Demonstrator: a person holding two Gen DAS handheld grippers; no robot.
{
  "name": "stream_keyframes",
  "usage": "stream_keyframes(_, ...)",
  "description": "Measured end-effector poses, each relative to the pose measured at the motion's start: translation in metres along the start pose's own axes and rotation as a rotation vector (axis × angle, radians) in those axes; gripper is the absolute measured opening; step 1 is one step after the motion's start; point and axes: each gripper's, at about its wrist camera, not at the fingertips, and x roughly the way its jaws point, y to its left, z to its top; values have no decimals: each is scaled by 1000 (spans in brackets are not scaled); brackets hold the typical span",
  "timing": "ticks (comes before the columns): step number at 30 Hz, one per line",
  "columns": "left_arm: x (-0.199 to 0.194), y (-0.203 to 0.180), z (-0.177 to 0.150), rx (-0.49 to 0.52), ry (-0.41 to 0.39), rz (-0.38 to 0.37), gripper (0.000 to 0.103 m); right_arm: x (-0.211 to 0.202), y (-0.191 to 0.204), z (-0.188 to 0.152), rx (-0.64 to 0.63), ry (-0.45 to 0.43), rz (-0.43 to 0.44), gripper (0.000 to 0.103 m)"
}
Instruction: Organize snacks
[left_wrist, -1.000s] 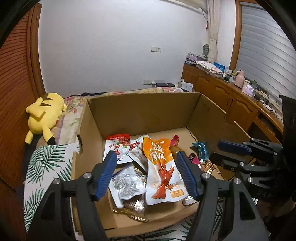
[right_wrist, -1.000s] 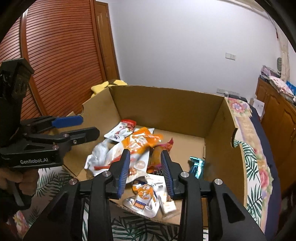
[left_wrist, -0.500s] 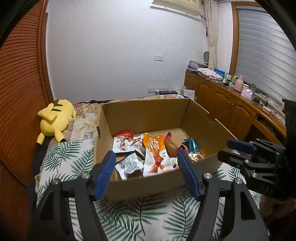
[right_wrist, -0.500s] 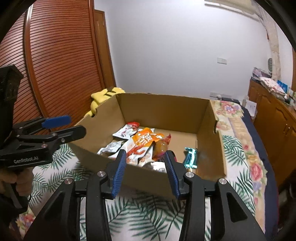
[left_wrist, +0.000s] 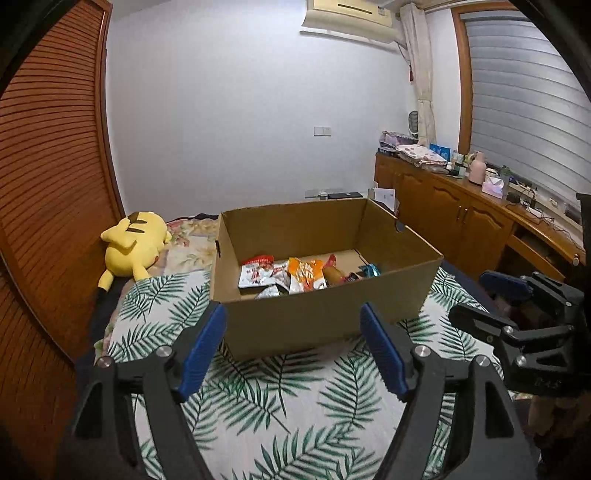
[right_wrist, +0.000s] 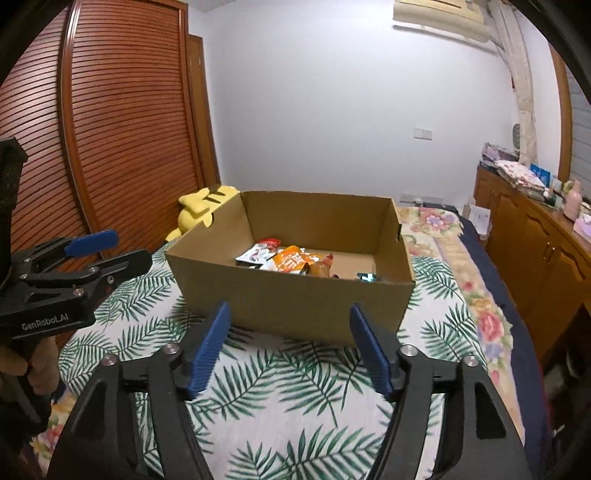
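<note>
An open cardboard box (left_wrist: 325, 314) (right_wrist: 295, 299) stands on a bed with a palm-leaf cover. Inside lie several snack packets, among them an orange one (left_wrist: 306, 275) (right_wrist: 291, 260), a red-and-white one (left_wrist: 255, 269) and a teal one (left_wrist: 369, 270). My left gripper (left_wrist: 293, 345) hangs in front of the box, its jaws opening with nothing between them. My right gripper (right_wrist: 290, 345) is also short of the box, its jaws opening wide and empty. Each gripper shows at the edge of the other's view: the right gripper (left_wrist: 491, 299), the left gripper (right_wrist: 107, 251).
A yellow plush toy (left_wrist: 133, 243) lies at the bed's far left by the wooden slatted doors (right_wrist: 122, 129). A wooden cabinet (left_wrist: 461, 218) with clutter on top runs along the right wall. A person's hand (right_wrist: 22, 365) holds the left gripper's handle.
Both grippers have pulled back from above the box to well in front of it. The right gripper's jaws have spread from nearly closed to wide; the left jaws widened a little.
</note>
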Motion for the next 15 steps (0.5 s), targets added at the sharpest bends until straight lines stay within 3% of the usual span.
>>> stream_keyframes(15,-46,-9,-29,-10,-51,83,87,-38,13,-20,22,-59,-51,103)
